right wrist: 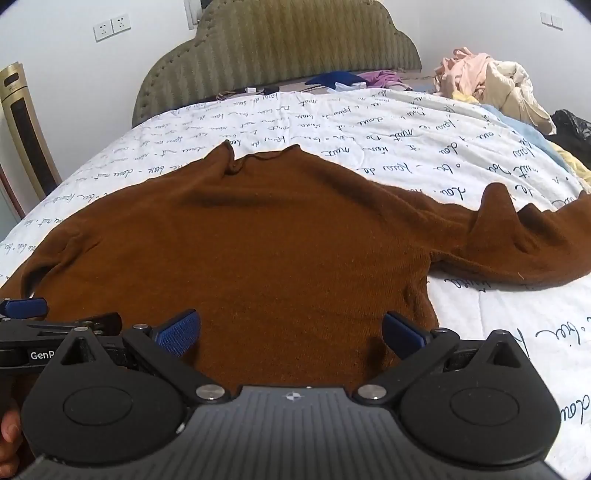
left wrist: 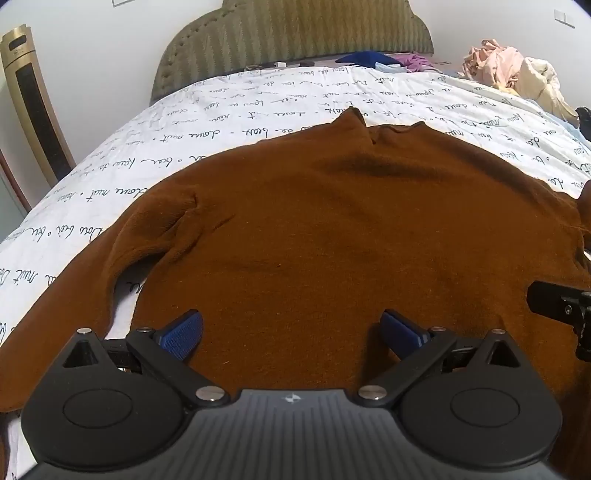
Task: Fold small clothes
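A brown knit sweater (left wrist: 332, 229) lies spread flat on the bed, collar away from me, and it also shows in the right wrist view (right wrist: 258, 251). Its left sleeve (left wrist: 74, 288) runs down to the left; its right sleeve (right wrist: 517, 243) lies rumpled out to the right. My left gripper (left wrist: 291, 332) is open and empty, just above the sweater's lower body near the left side. My right gripper (right wrist: 291, 332) is open and empty above the lower body near the right side seam. Each gripper's edge shows in the other's view.
The bed has a white cover with black script (left wrist: 229, 122) and a green padded headboard (left wrist: 295, 33). A heap of pale clothes (right wrist: 491, 88) lies at the back right, blue and purple ones (right wrist: 347, 79) by the headboard. A gold tower unit (left wrist: 33, 110) stands left.
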Action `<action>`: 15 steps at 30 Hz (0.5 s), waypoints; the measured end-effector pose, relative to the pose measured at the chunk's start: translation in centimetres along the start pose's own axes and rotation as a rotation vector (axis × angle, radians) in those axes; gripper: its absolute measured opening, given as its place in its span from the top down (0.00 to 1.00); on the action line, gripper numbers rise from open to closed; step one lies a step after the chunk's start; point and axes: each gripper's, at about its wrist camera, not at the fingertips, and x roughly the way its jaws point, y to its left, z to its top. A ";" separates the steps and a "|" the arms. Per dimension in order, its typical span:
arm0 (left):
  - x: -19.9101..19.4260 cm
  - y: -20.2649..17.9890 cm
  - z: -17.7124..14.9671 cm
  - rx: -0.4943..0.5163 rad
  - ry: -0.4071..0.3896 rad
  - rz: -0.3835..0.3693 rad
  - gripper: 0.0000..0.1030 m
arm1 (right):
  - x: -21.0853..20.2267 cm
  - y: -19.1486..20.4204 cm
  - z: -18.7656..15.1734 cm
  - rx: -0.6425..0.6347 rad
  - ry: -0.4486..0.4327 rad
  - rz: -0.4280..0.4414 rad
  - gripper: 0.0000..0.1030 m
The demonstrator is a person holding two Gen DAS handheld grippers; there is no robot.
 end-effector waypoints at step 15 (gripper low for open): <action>-0.2 -1.0 -0.3 -0.004 0.001 0.009 0.00 | -0.1 0.1 0.2 -0.042 -0.017 -0.018 0.00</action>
